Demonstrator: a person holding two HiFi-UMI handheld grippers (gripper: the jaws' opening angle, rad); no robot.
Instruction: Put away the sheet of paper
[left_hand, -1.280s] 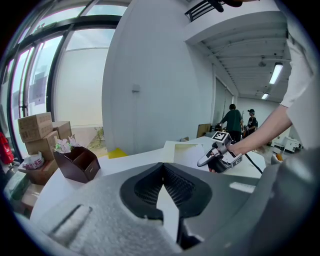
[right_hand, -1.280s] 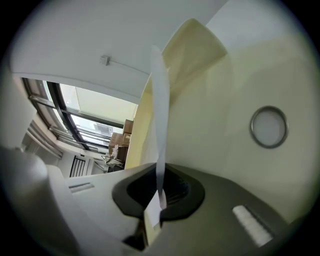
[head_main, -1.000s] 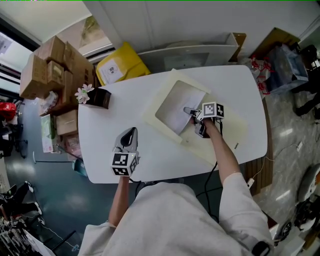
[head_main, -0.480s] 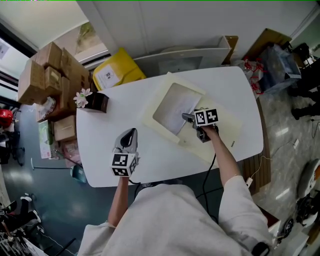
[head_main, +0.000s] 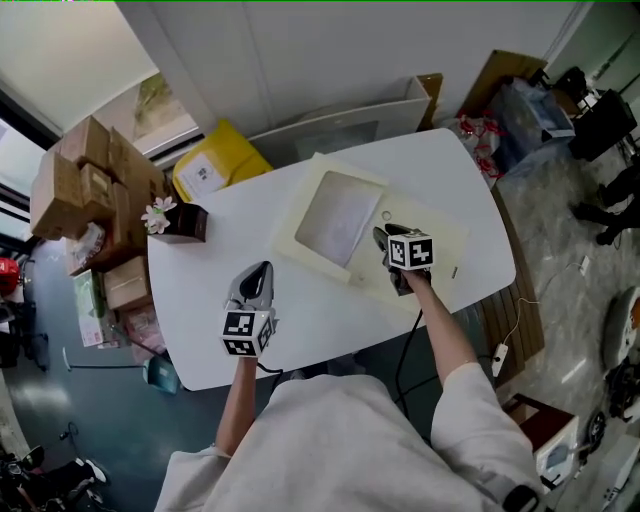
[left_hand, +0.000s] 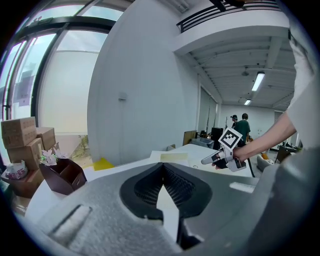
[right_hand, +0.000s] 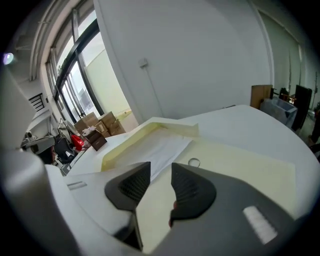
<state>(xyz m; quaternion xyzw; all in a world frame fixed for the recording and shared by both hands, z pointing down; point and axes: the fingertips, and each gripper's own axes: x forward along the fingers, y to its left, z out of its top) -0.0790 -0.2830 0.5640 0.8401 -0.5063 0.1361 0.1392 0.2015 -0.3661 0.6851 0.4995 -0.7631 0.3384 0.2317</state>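
Head view from above: a white oval table (head_main: 300, 320) holds a pale yellow shallow cardboard box (head_main: 445, 235) lying open, and the white sheet of paper (head_main: 338, 218) lies flat inside its recessed half. The right gripper (head_main: 380, 236) hovers over the box's flat flap, just beside the paper and near a small metal ring (head_main: 386, 215). The left gripper (head_main: 262, 272) is held over bare table, well apart from the box. A dark brown desk organiser with flowers (head_main: 182, 222) stands at the table's left end; stacked brown cardboard cartons (head_main: 85, 180) and a yellow package (head_main: 215, 172) crowd the floor beyond. Left gripper view: its jaws meet at the tips with nothing between them. Two distant people (left_hand: 244, 127) stand in the background. Right gripper view: its jaws stand apart after just closing partway, nothing between them, and the paper lies ahead in the box.
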